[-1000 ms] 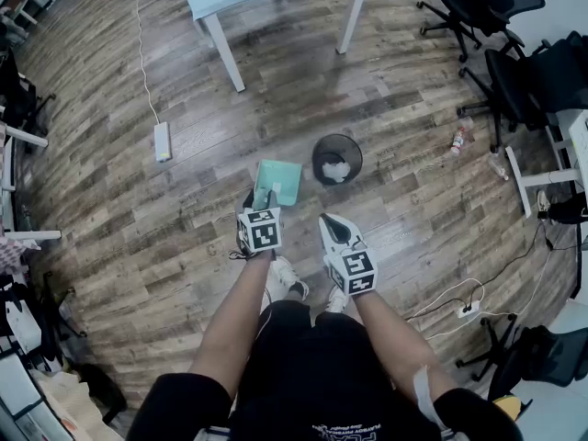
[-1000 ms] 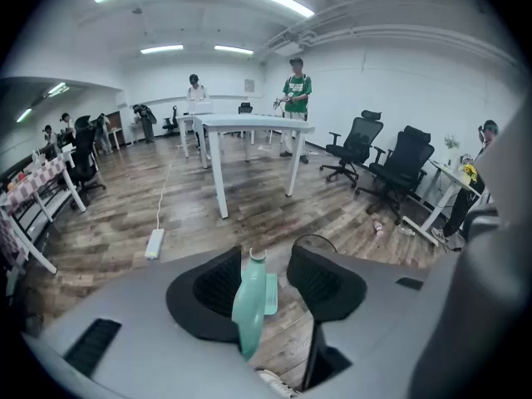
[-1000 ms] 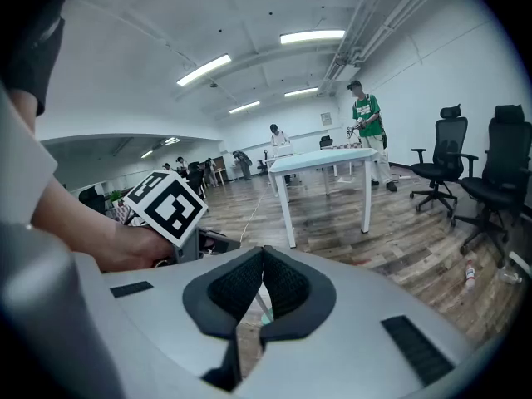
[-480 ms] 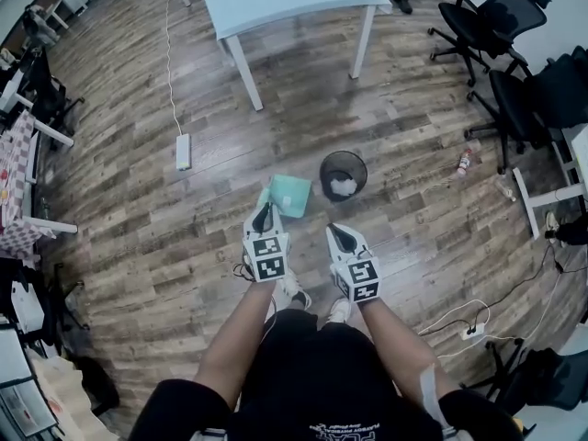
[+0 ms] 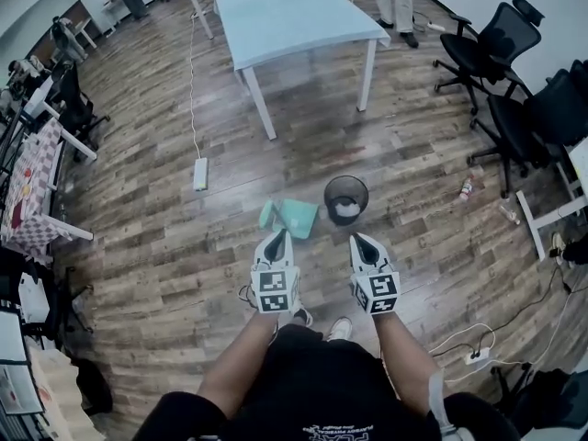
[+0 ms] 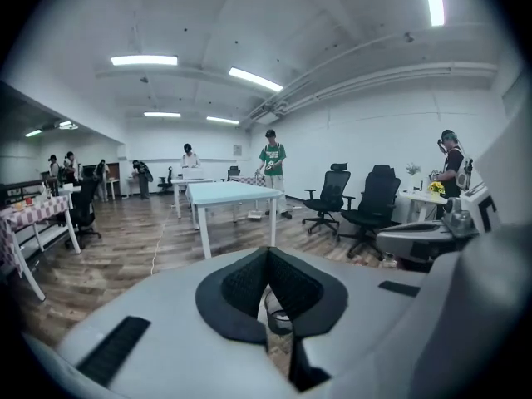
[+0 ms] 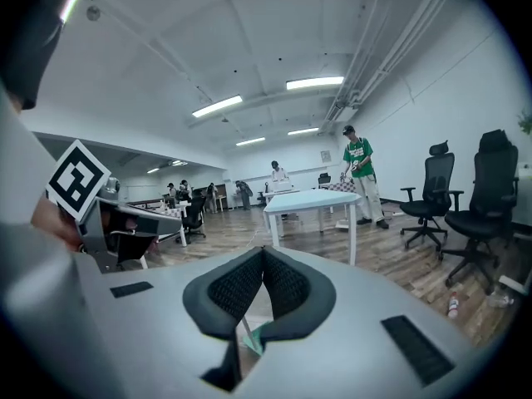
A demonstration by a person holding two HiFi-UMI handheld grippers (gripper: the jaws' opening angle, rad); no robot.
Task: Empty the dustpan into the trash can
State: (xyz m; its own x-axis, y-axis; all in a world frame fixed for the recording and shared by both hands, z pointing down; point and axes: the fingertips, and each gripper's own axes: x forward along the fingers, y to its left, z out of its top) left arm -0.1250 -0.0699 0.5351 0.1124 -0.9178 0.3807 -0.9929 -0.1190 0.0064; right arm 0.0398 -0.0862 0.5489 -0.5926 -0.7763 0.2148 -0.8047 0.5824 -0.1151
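- Left gripper (image 5: 279, 235) and right gripper (image 5: 356, 240): pale grey shells, each carrying a white cube (image 5: 277, 291) with black square markers.
- Pads (image 6: 245, 285): black, finely dotted, set in a dark collar.
- Black short-sleeved top (image 5: 322, 384), white print at six o'clock.
- White shoes (image 5: 338, 328).
- Pale band (image 5: 436, 398) on the right arm, at five o'clock.

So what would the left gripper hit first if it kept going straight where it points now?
Probably the wood floor short of the light-blue table; the left gripper seems aimed over the dustpan and trash can. Depth is unclear.
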